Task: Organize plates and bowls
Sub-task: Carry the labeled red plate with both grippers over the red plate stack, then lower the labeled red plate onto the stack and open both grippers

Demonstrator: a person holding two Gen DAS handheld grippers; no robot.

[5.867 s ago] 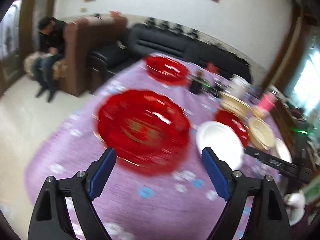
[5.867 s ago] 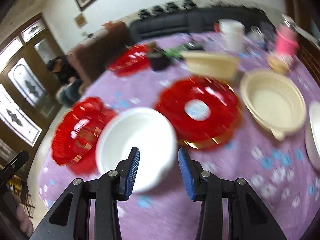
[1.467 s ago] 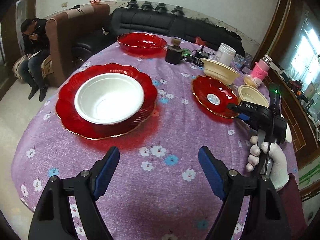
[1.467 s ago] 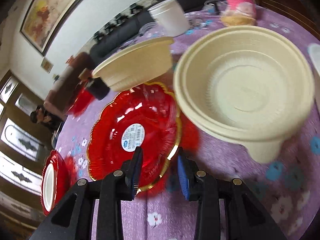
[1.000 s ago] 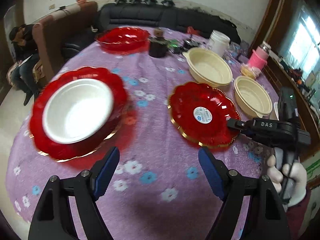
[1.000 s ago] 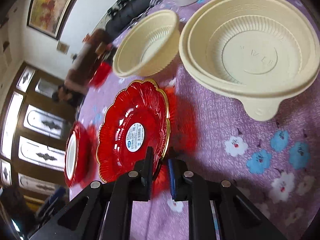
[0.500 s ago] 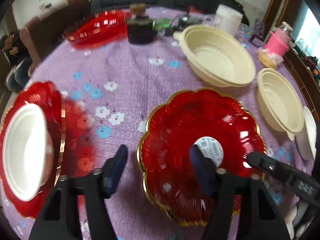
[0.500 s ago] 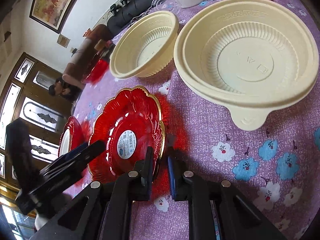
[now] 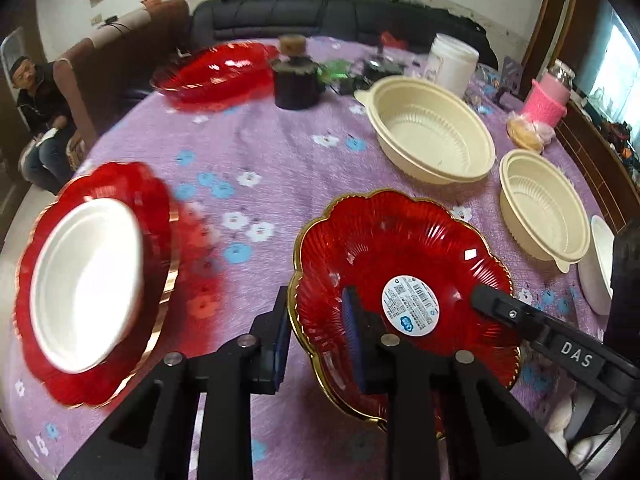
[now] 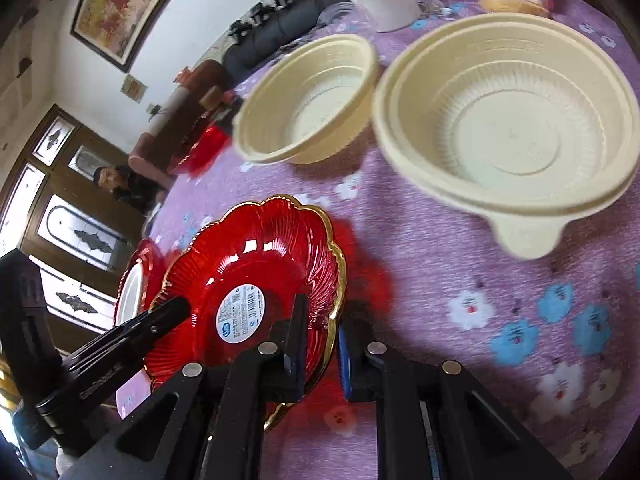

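A small red gold-rimmed plate (image 9: pixel 404 280) with a white sticker is held between both grippers above the purple tablecloth. My left gripper (image 9: pixel 318 336) is shut on its near-left rim. My right gripper (image 10: pixel 320 336) is shut on its opposite rim, and the plate shows tilted in the right wrist view (image 10: pixel 256 300). A large red plate (image 9: pixel 160 216) with a white bowl (image 9: pixel 84 284) in it lies at the left. Two cream bowls (image 9: pixel 430 144) (image 9: pixel 544 216) sit at the right; both also show in the right wrist view (image 10: pixel 312 100) (image 10: pixel 516 132).
A third red dish (image 9: pixel 212 70) and a dark jar (image 9: pixel 296 80) stand at the far side. A white tub (image 9: pixel 452 64), a pink bottle (image 9: pixel 550 96) and a white plate edge (image 9: pixel 598 272) are at the right. A person (image 9: pixel 36 104) sits beyond the table's left edge.
My left gripper has closed from wide open onto the small red plate's rim. The right gripper keeps its hold on the other rim, and the plate now looks tilted and raised.
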